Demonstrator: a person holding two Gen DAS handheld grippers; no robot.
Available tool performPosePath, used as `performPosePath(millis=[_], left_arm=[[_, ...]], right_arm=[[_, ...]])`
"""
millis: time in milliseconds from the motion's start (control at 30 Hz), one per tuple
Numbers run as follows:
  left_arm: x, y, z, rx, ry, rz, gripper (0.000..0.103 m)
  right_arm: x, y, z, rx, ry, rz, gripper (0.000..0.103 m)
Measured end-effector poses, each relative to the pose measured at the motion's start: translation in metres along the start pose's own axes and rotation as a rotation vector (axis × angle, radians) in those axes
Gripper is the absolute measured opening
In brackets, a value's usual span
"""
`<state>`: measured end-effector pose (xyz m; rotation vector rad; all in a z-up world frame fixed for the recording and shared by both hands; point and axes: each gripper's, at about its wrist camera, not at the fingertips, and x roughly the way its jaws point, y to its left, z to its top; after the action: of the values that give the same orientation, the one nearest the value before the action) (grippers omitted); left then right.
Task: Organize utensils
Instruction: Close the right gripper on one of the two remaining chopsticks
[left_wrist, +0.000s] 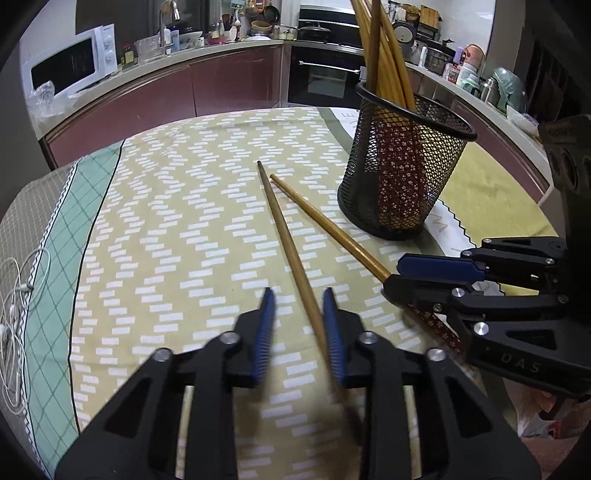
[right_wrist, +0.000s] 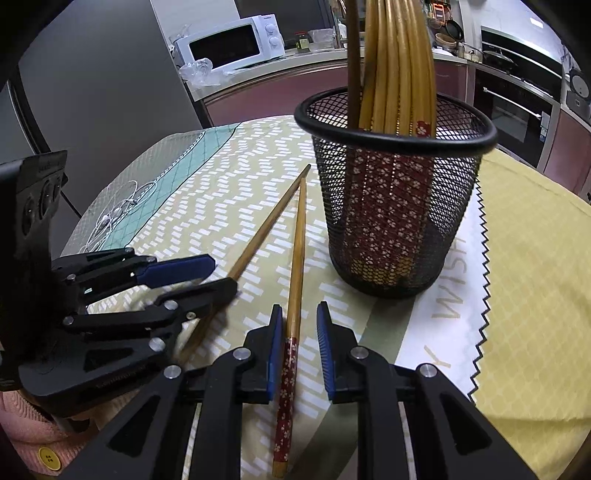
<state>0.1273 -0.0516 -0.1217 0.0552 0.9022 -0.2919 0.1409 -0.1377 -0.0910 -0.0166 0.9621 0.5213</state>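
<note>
A table under a yellow patterned cloth (left_wrist: 177, 229) fills the middle of both views. On it lie 2 chopsticks (left_wrist: 284, 236), a black mesh holder (left_wrist: 402, 177) at upper right, and what may be white earphones (left_wrist: 14, 317) at far left.

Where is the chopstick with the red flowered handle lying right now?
In the right wrist view, the red-handled chopstick lies on the tablecloth between the open right hand-held gripper fingers, just left of the mesh holder.

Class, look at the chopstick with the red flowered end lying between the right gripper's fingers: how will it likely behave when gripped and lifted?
The flowered chopstick looks like rigid wood, so it should stay straight. It is thin and round, so it may roll on the tablecloth if nudged. The right gripper straddles it near one end, so the long free tip may droop or swing.
</note>
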Motion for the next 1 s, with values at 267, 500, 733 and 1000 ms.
performPosePath(millis=[267,500,733,1000], left_arm=[[-0.013,0.008,-0.014,-0.034,0.016,-0.031,0.009],[-0.018,-0.001,-0.016,0.0,0.024,-0.035,0.023],[-0.003,0.001,0.0,0.017,0.026,-0.004,0.028],[0.011,0.01,0.016,-0.005,0.023,0.001,0.016]], right_arm=[[0.002,0.002,0.001,-0.009,0.003,-0.002,0.018],[0.009,0.01,0.008,-0.041,0.01,-0.022,0.018],[0.015,0.012,0.015,-0.049,0.011,-0.029,0.017],[0.014,0.006,0.015,-0.011,0.007,-0.002,0.007]])
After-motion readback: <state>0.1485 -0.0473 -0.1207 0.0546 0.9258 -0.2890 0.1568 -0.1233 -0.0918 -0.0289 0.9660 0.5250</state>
